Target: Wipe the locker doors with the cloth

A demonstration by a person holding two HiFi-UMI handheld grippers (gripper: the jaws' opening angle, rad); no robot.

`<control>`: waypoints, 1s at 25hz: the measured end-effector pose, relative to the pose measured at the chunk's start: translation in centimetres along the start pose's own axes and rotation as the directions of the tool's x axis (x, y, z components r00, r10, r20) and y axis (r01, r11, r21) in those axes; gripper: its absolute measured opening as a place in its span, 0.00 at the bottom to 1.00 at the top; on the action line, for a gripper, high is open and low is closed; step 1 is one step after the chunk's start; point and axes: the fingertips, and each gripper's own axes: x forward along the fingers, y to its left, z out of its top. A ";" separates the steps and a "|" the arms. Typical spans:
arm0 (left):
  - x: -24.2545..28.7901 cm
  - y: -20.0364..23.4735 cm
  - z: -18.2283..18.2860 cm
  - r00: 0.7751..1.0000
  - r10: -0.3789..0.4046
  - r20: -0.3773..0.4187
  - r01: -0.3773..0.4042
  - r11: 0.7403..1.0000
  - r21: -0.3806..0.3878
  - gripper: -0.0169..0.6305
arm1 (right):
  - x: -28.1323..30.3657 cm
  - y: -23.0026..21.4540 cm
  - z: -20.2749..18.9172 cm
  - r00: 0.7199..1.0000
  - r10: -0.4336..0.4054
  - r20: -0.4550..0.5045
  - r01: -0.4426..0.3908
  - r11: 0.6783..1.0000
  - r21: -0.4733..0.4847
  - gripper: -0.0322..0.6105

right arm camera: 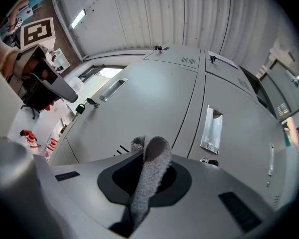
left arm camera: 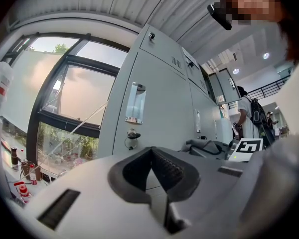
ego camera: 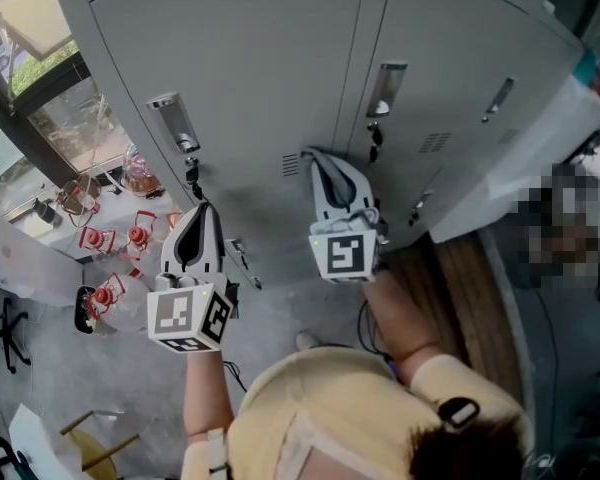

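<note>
Grey cloth (right arm camera: 150, 176) is clamped in right gripper (right arm camera: 148, 156), which is aimed at locker doors (right arm camera: 154, 98). Left gripper (left arm camera: 150, 151) is closed with nothing in it, held at 8 o'clock of the right. Contact can't be confirmed and no wiped patch is seen, so most wiping is judged left. The cloth is shown plainly only in the right gripper view, the left jaws only in the left gripper view.

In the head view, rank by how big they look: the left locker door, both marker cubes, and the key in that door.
1. left locker door
2. left tool's marker cube
3. right tool's marker cube, slightly smaller, maybe only farther away
4. key
</note>
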 end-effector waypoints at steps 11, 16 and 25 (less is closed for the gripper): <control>0.8 -0.6 -0.5 0.999 -0.039 -0.009 0.039 0.999 -0.006 0.03 | -1.1 -2.2 -1.1 0.997 -0.062 -0.041 0.063 0.998 0.008 0.07; 0.7 -0.2 -0.7 0.999 -0.035 -0.012 0.035 0.999 -0.005 0.03 | -2.2 -3.3 -0.6 0.996 -0.089 -0.031 0.090 0.996 0.024 0.07; -0.4 0.4 -1.1 1.000 -0.010 -0.029 0.011 1.000 0.018 0.03 | -3.7 -4.2 0.2 0.994 -0.111 -0.023 0.112 0.992 0.062 0.07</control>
